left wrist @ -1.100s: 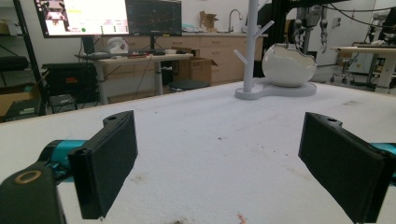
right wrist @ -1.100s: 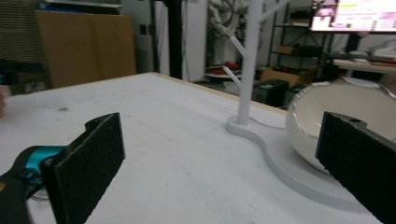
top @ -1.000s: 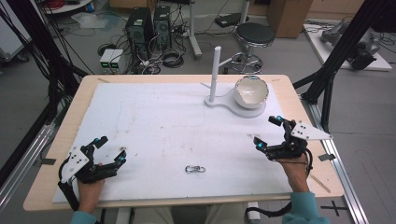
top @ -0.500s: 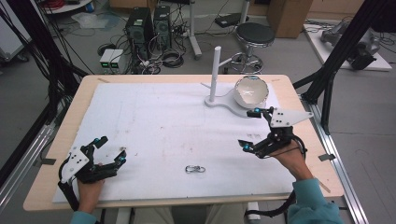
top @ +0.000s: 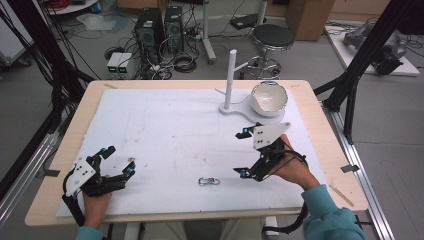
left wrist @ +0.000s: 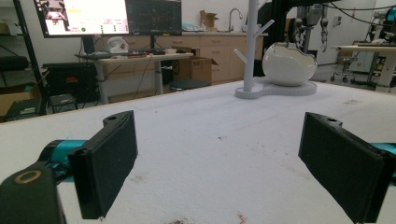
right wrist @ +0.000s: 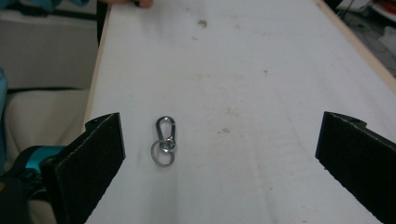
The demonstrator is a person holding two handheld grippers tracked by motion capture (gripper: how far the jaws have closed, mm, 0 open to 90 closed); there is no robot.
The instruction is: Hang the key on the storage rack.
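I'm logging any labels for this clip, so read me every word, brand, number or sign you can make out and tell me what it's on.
No text can be read.
Monitor behind the table: coloured blocks and lines of text, too small and blurred to read.
Key clip, white bowl, white stand, left tongs and right tongs: no markings seen.

Small metal carabiner clip (top: 209, 181) flat on table

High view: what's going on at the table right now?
A person holds a gripper in each hand over the white table. The right gripper is open and turned toward a small metal carabiner clip lying flat near the front edge, not touching it. The left gripper is open near the front left corner, holding nothing. A white bowl sits on the stand's base at the far side.
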